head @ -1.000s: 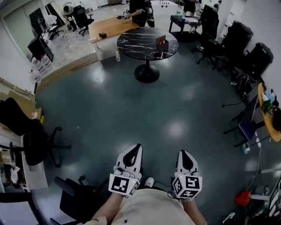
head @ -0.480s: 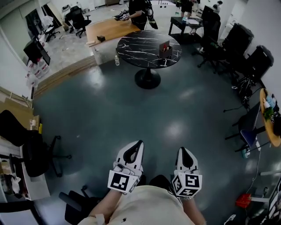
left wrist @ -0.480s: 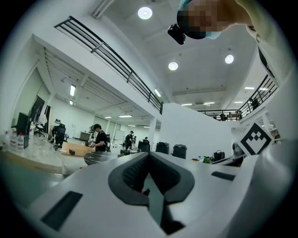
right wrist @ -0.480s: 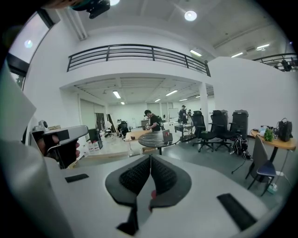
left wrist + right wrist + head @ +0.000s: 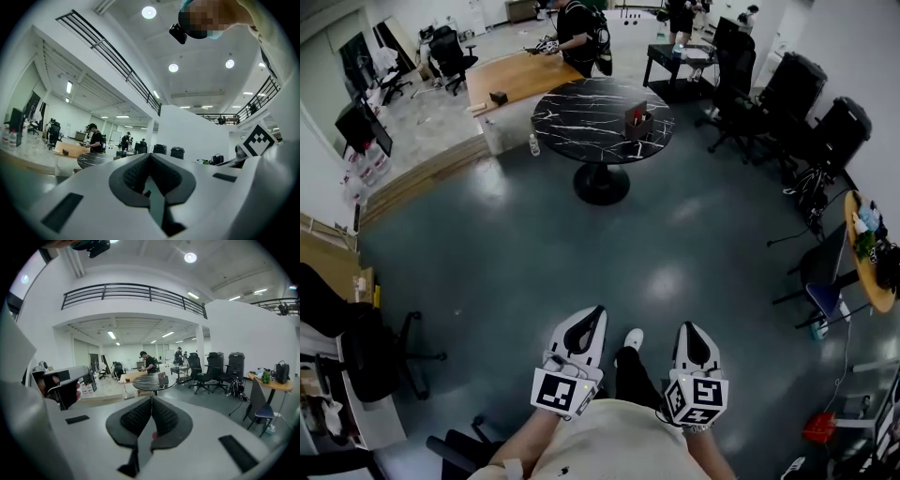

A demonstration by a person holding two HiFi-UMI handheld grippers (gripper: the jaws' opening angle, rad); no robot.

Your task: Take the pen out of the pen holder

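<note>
Pen holder [image 5: 637,120], a small boxy dark shape, stands on a round black white-veined table [image 5: 581,108] far across the glossy grey floor [image 5: 675,234]; its pen is perhaps too small to see. White left gripper [image 5: 596,311] and right gripper [image 5: 692,327] are pressed together, empty.

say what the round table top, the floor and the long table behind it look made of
The round table top looks like polished black marble or a marble-look laminate, given the white veins. The floor is smooth dark grey, probably sealed concrete or epoxy; patches of light reflect off it. The long table is light brown and matte, likely wood or veneer.
</note>
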